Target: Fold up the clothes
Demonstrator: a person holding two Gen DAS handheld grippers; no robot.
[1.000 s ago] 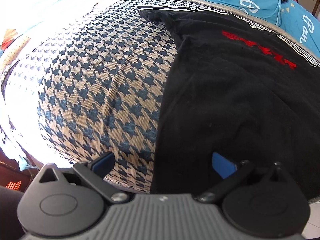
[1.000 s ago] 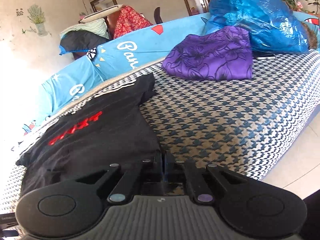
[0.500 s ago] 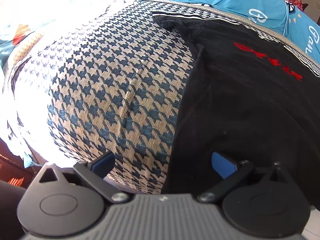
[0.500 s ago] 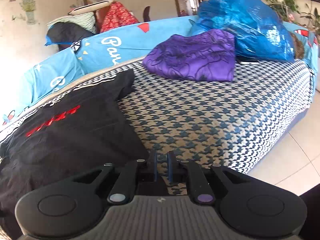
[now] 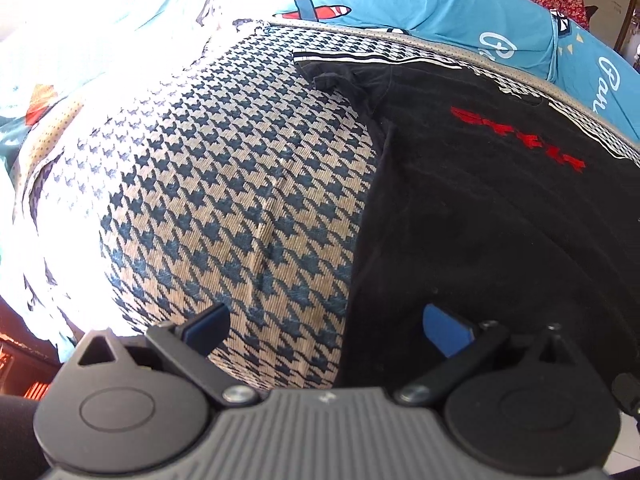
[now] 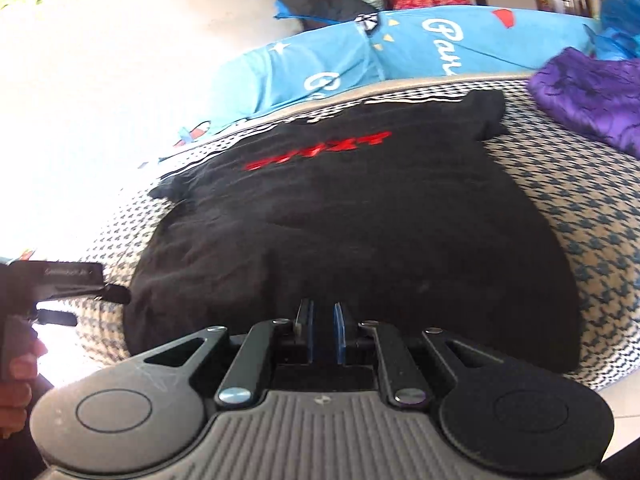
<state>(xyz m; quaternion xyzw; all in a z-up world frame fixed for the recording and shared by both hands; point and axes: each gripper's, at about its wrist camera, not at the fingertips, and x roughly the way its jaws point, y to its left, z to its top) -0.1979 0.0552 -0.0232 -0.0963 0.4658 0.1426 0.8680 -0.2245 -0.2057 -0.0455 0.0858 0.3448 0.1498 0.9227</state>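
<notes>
Two grippers face one garment. Black T-shirt (image 6: 352, 216), red lettering across the chest, lies spread flat on the houndstooth bed cover (image 5: 224, 200), collar end toward the blue pillows (image 6: 400, 48) at the far side, hem end toward me at the near edge of the bed. Long axis, as I read it, runs from hem to collar, that is, away from both tools; sleeves stick out to either side near the far end.

Right gripper (image 6: 322, 334): blue pads a narrow slit apart, nothing between them, poised just above the hem, about midway across the shirt's width. Shirt lies straight ahead of it and spreads to both sides.

Left gripper (image 5: 326, 326): jaws wide apart, empty, straddling the shirt's left side edge, so that one pad stands over bare cover and the other over black cloth. Shirt lies ahead and to the right of this tool; its left sleeve (image 5: 340, 76) is far ahead, near the pillows. In the right wrist view the same tool shows at the picture's left border, held in my hand (image 6: 16, 372), beside the shirt's lower left corner.

Judgement: left tool is the nearer to a side edge and already open, so it is better placed to take that edge; right tool would have to open wider first. Purple garment (image 6: 592, 100) lies well apart, off to the right.
</notes>
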